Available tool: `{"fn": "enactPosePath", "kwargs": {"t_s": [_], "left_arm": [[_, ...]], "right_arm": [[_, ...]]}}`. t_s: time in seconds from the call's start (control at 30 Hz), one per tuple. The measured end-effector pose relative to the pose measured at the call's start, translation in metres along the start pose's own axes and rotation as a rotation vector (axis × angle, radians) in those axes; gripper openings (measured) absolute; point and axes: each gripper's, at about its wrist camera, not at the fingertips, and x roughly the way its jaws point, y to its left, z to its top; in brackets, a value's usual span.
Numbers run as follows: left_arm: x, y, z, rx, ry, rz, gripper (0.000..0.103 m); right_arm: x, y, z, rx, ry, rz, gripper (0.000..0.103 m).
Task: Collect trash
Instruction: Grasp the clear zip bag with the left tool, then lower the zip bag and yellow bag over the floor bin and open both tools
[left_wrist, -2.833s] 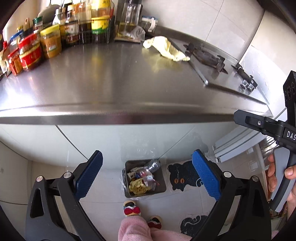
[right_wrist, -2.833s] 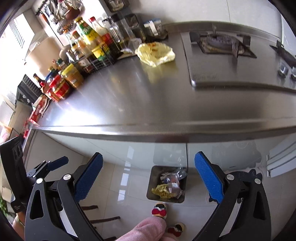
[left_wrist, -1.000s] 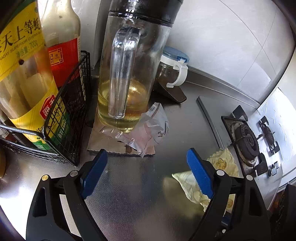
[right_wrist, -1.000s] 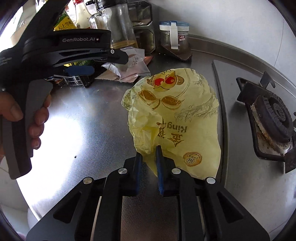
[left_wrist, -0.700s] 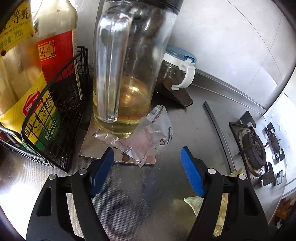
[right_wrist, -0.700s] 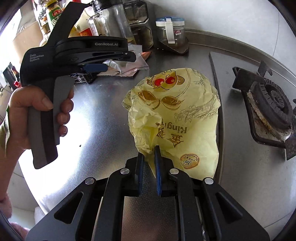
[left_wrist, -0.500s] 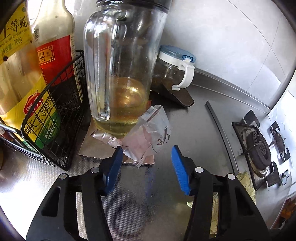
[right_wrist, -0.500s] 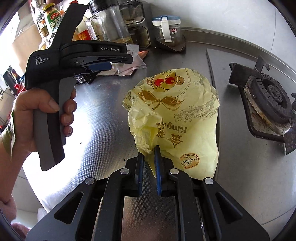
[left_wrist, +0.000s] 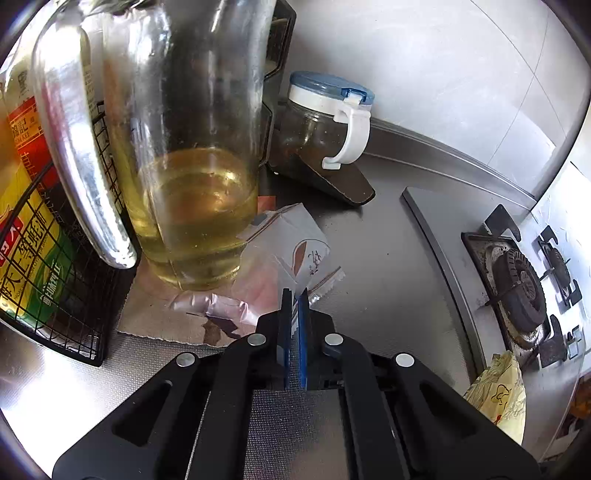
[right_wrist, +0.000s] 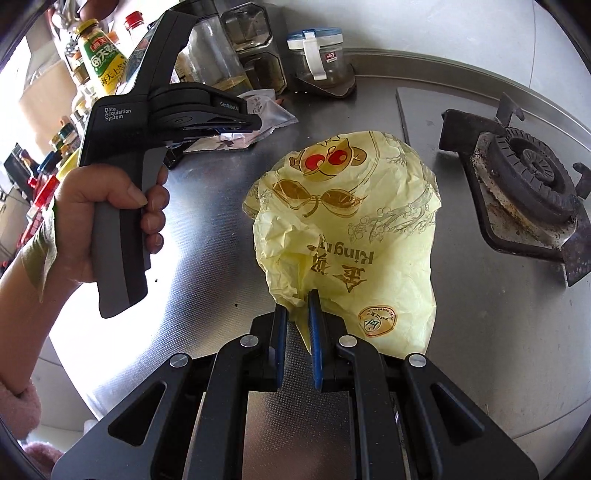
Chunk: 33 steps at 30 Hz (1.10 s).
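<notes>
A crumpled clear plastic wrapper (left_wrist: 295, 251) lies on the steel counter against the foot of a glass oil jug (left_wrist: 192, 147). My left gripper (left_wrist: 294, 297) is shut on the wrapper's near edge, its blue pads pinching the film. The right wrist view shows the same gripper (right_wrist: 255, 123) from the side, held by a hand (right_wrist: 107, 206), with the wrapper (right_wrist: 269, 110) at its tip. My right gripper (right_wrist: 299, 301) is shut on a fold of a yellow printed plastic bag (right_wrist: 354, 229), which bulges out ahead of it over the counter. The bag (left_wrist: 502, 391) also shows at the lower right of the left wrist view.
A black wire rack (left_wrist: 55, 277) of sauce bottles stands left of the jug. A blue-lidded jar (left_wrist: 325, 122) sits by the back wall. The gas burner (right_wrist: 528, 184) is to the right. A torn paper mat (left_wrist: 159, 321) lies under the jug.
My left gripper has come in closer to the wrapper and its jaws have gone from wide apart to shut on the wrapper's edge. The right gripper keeps its hold on the yellow bag.
</notes>
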Motion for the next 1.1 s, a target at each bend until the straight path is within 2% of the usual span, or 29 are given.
{"fn": "enactPosePath", "kwargs": {"t_s": [0.13, 0.3, 0.67, 0.87, 1.1], "left_arm": [[0.0, 0.001, -0.002, 0.015, -0.005, -0.021, 0.0], [-0.018, 0.0, -0.006, 0.024, -0.042, -0.05, 0.0], [-0.07, 0.001, -0.027, 0.029, -0.072, -0.038, 0.0], [-0.122, -0.001, -0.05, 0.02, -0.101, -0.02, 0.0], [-0.198, -0.008, -0.091, 0.009, -0.14, -0.002, 0.0]], "right_arm": [[-0.003, 0.0, -0.001, 0.004, -0.003, -0.007, 0.013], [-0.008, 0.003, -0.003, 0.002, -0.009, -0.006, 0.013], [-0.043, 0.018, -0.013, -0.019, -0.078, -0.014, 0.01], [-0.083, 0.038, -0.029, -0.055, -0.127, -0.007, 0.01], [-0.134, 0.062, -0.066, -0.093, -0.164, 0.002, 0.01]]}}
